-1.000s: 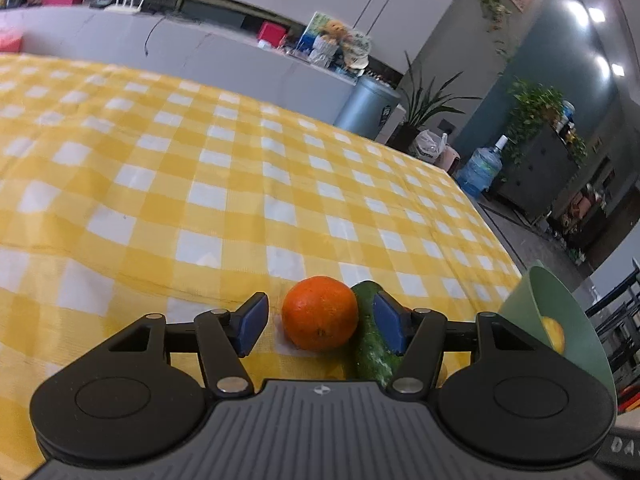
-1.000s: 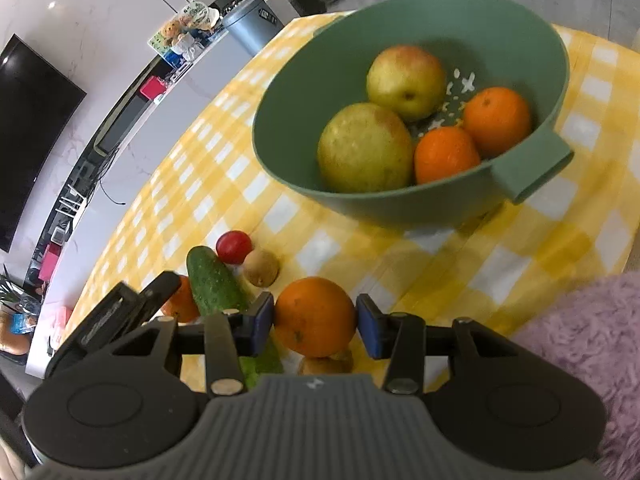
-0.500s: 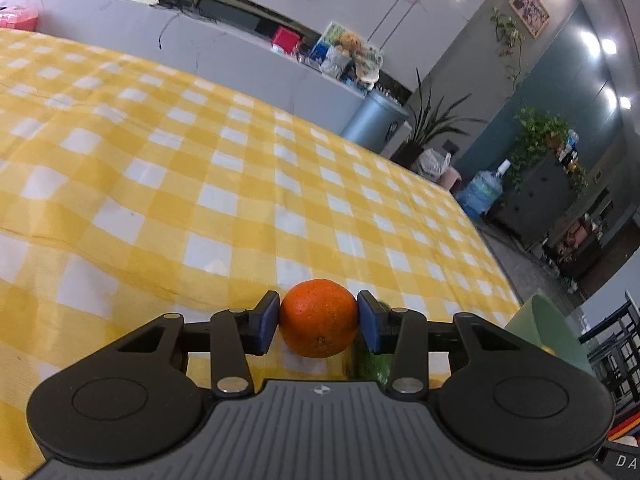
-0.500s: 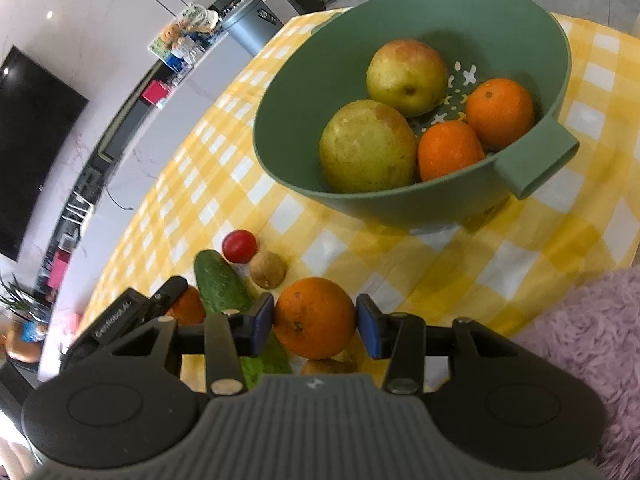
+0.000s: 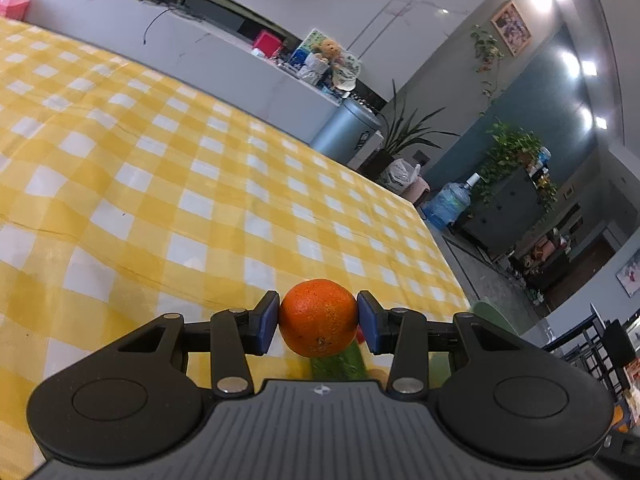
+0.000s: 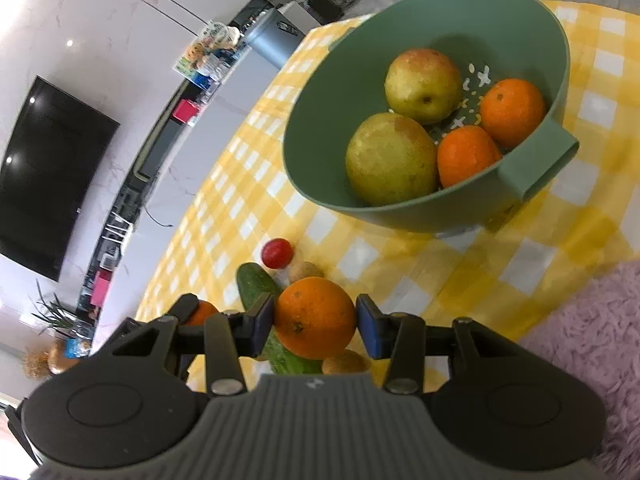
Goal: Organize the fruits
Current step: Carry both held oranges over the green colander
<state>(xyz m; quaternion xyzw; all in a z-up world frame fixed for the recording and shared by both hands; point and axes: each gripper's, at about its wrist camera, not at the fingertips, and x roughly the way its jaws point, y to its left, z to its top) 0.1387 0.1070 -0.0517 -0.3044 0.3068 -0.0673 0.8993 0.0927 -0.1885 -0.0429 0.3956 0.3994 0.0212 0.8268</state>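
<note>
My left gripper is shut on a small orange and holds it above the yellow checked tablecloth. My right gripper is shut on a larger orange, lifted above a cucumber, a cherry tomato and two kiwis. The green bowl ahead of the right gripper holds two pears and two oranges. The left gripper with its orange shows at the left of the right wrist view.
The cucumber lies under the left gripper, with the bowl's rim to its right. A pink fluffy cushion sits at the table's near right edge. The table edge drops off beyond the bowl.
My left gripper closed on the small orange and lifted it off the cloth. My right gripper keeps its orange and has drifted slightly up and nearer the bowl.
</note>
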